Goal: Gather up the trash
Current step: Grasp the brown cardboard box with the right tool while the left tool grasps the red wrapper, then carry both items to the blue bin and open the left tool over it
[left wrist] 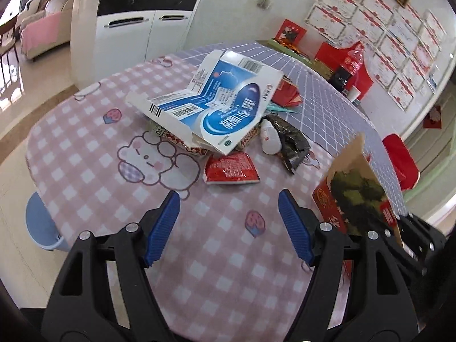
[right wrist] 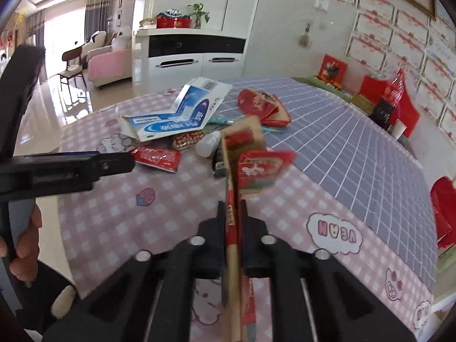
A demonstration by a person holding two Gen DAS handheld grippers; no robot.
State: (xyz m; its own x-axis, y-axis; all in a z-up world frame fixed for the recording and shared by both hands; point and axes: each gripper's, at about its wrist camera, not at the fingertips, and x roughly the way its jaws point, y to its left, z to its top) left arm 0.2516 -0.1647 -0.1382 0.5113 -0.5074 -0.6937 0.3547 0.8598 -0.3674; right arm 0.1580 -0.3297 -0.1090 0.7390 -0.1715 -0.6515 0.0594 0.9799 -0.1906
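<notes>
The right gripper (right wrist: 231, 209) is clamping its 2 fingers on a flattened red carton (right wrist: 250, 168), which is sticking up ahead of the fingertips. The left gripper (left wrist: 229, 211) is hovering with fingers wide apart – nothing between them. Beyond its fingertips, a trash pile – a blue-and-white box (left wrist: 216, 105), a red packet (left wrist: 231, 168) – is lying on the checked tablecloth (left wrist: 85, 148).

I am seeing bright daylight coming from the windows (right wrist: 61, 32) at far left, glaring on the shiny floor (left wrist: 11, 85). The fisheye is bending the walls and darkening the corners. The held carton (right wrist: 250, 148) is looking blurred; shadows are staying soft.
</notes>
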